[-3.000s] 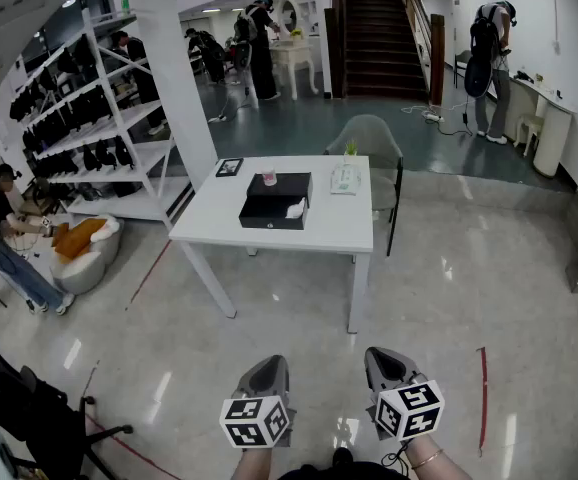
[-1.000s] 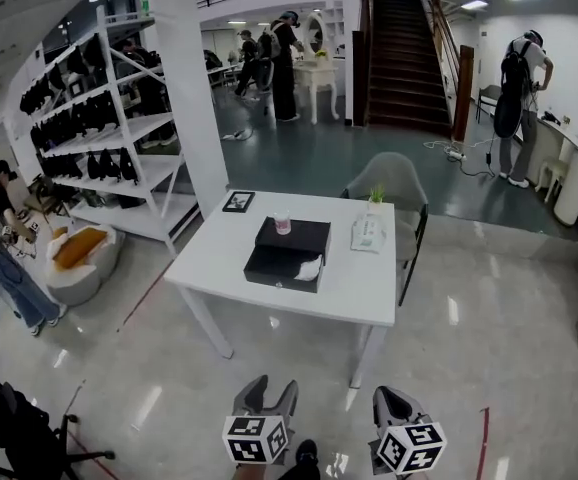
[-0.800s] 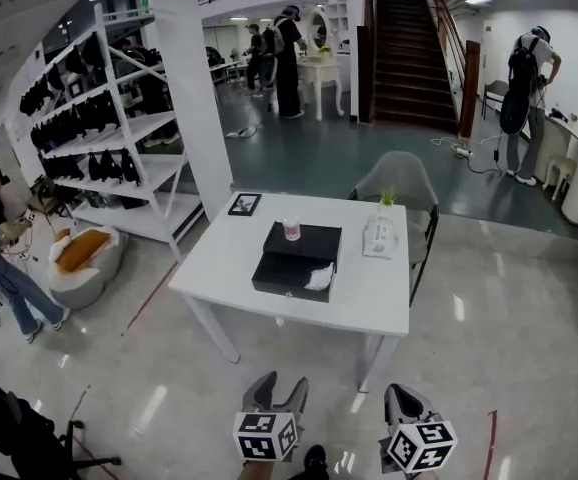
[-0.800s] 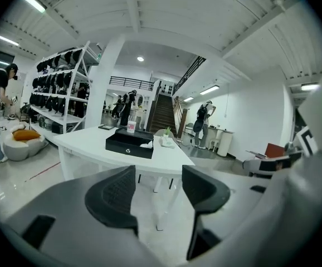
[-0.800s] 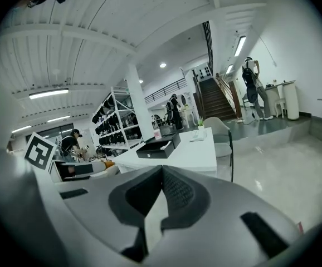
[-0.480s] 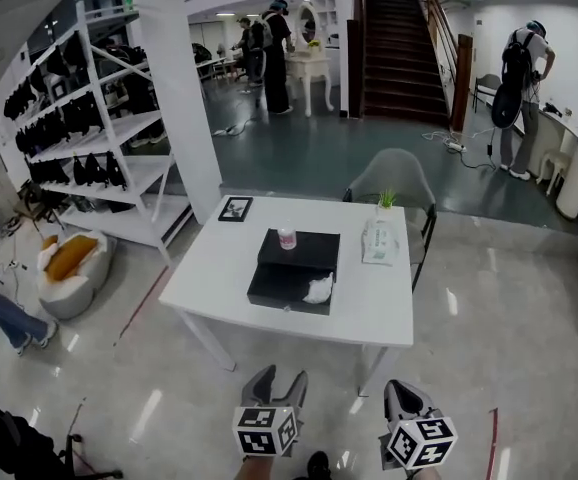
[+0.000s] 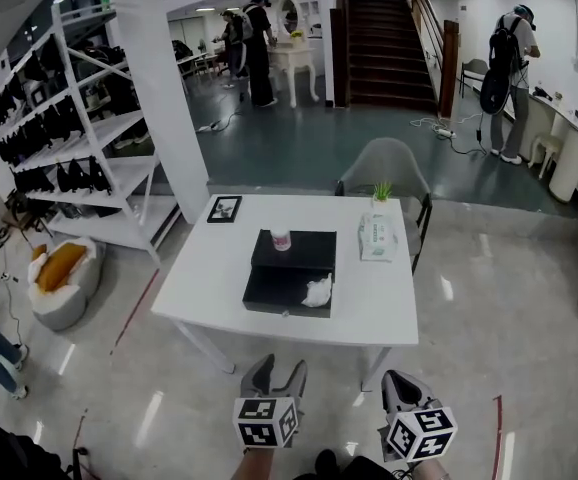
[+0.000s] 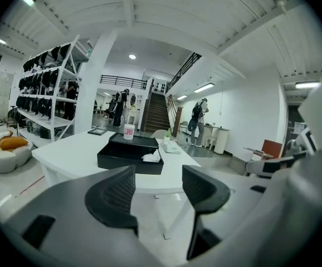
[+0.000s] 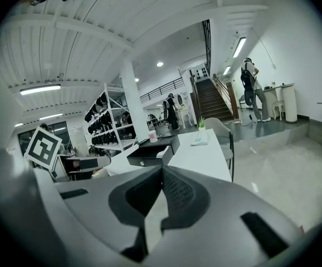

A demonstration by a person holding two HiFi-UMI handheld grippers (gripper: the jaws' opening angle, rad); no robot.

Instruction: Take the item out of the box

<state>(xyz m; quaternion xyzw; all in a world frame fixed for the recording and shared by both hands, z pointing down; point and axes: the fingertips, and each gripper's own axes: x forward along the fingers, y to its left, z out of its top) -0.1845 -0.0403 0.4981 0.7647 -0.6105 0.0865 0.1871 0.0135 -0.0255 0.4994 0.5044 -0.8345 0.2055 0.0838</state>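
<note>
A black box (image 7: 287, 290) lies open on the white table (image 7: 209, 278), with a crumpled white item (image 7: 318, 290) at its right end. Its lid (image 7: 294, 249) lies just behind, and a pink cup (image 7: 280, 239) stands on the lid. Both grippers hang low over the floor, short of the table's near edge. My left gripper (image 7: 277, 370) is open with nothing between its jaws; its own view shows the box (image 8: 128, 161) and the white item (image 8: 151, 157) ahead. My right gripper (image 7: 399, 380) is shut and empty, its pads meeting in the right gripper view (image 9: 161, 174).
A grey chair (image 7: 389, 163) stands behind the table. A tissue pack (image 7: 377, 236), a small plant (image 7: 380, 190) and a picture frame (image 7: 225, 208) lie on the tabletop. A white shelf rack (image 7: 79, 138), a pillar (image 7: 159, 78) and a beanbag (image 7: 61, 273) are at the left.
The table and the box have come a little nearer in the head view. Both grippers stay low at the bottom of that view, side by side.
</note>
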